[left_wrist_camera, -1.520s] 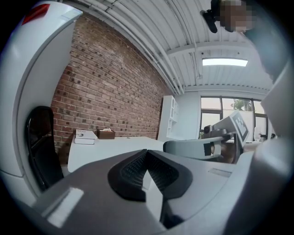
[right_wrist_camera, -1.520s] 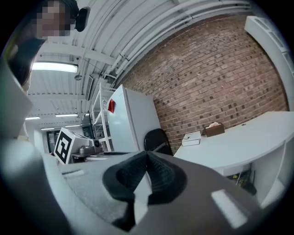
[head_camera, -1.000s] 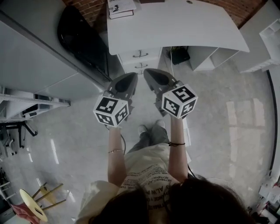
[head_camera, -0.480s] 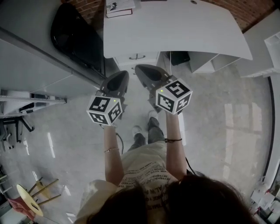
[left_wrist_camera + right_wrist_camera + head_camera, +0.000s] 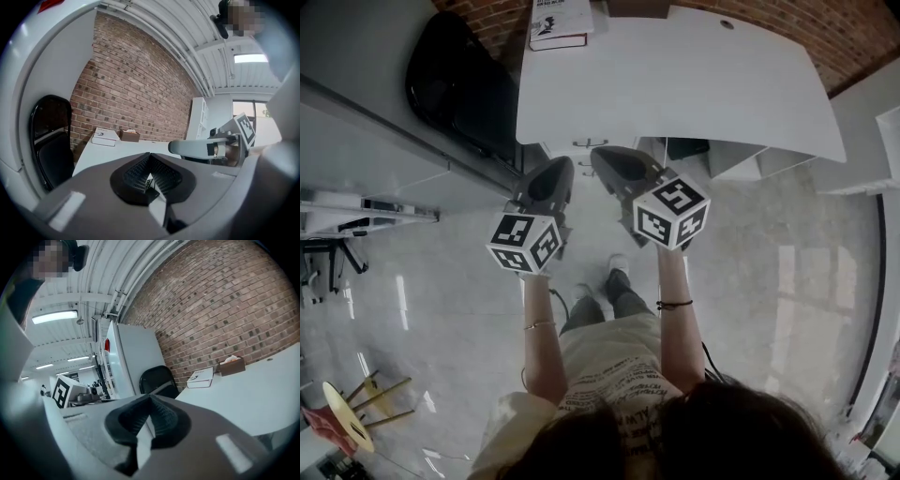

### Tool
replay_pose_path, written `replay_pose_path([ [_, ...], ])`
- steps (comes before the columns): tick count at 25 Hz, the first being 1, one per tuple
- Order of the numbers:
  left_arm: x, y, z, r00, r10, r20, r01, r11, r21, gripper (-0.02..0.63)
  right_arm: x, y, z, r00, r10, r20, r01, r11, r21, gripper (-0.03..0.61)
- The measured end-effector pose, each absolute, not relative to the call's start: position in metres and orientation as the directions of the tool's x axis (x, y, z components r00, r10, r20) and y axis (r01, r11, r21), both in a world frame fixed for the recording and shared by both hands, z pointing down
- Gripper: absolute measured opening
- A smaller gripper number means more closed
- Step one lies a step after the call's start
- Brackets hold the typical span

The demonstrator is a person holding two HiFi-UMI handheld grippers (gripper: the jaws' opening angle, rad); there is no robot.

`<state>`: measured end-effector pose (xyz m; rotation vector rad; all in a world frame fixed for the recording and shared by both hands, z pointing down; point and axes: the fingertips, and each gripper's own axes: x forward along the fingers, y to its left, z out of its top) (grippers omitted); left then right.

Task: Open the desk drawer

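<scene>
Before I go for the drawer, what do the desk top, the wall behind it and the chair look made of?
The desk top: white, smooth and matte, no grain showing; probably laminate or painted board. The wall: bare red-brown brick, mortar lines plain. The chair: black with a soft sheen, likely plastic or leather-like covering; the look leaves it open.

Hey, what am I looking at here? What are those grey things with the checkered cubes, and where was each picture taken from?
A person holds two hand-held grippers, the left gripper and the right gripper; the cubes are part of them. The top-down picture comes from a camera on the person's head. The other two come from a camera riding on each gripper, looking along its jaws. Both pairs of jaws are closed and hold nothing. Ahead is a white desk with a book and a brown box; its drawer looks shut.
</scene>
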<state>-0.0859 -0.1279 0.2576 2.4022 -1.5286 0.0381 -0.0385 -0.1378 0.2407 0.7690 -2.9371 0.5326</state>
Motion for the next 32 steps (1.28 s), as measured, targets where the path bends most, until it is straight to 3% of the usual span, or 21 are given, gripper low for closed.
replay_pose_path([
  [24, -0.101, -0.196, 0.406, 0.423, -0.864, 0.273, -0.895, -0.352, 0.273, -0.002, -0.051, -0.207, 0.409, -0.875, -0.418, 0.243, -0.482, 0.797, -0.363, 0.003],
  [32, -0.096, -0.198, 0.458, 0.434, -0.853, 0.291, -0.89, -0.356, 0.285, -0.002, -0.052, -0.219, 0.466, -0.868, -0.442, 0.225, -0.495, 0.75, -0.438, 0.003],
])
